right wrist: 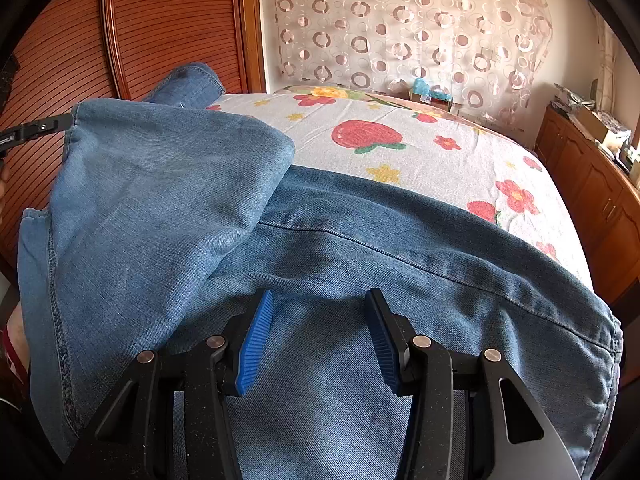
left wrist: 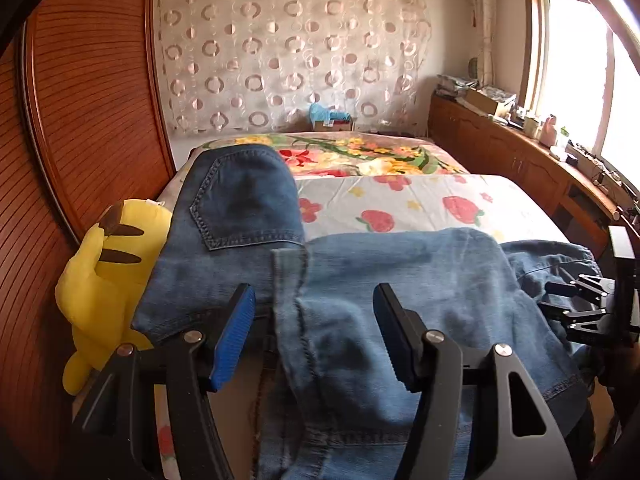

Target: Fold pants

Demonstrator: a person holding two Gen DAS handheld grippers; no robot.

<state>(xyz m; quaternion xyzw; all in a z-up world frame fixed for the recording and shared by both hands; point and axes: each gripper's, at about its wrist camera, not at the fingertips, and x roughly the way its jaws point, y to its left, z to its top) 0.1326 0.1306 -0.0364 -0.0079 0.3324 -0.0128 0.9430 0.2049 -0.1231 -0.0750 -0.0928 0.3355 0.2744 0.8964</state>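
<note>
Blue jeans (left wrist: 360,280) lie along the near edge of the bed, with the seat and back pocket (left wrist: 240,208) at the left and the legs folded over toward the right. My left gripper (left wrist: 314,300) is open just above the denim, with a leg hem between its blue pads. My right gripper (right wrist: 318,300) is open over the folded legs (right wrist: 340,248). A lifted fold of a leg (right wrist: 160,184) lies to its left. The right gripper also shows at the right edge of the left wrist view (left wrist: 576,304).
A yellow plush toy (left wrist: 108,276) sits at the bed's left edge beside the jeans. The wooden headboard (left wrist: 80,120) is on the left. A floral sheet (right wrist: 440,152) covers the bed. A wooden cabinet (left wrist: 520,160) with clutter runs under the window at the right.
</note>
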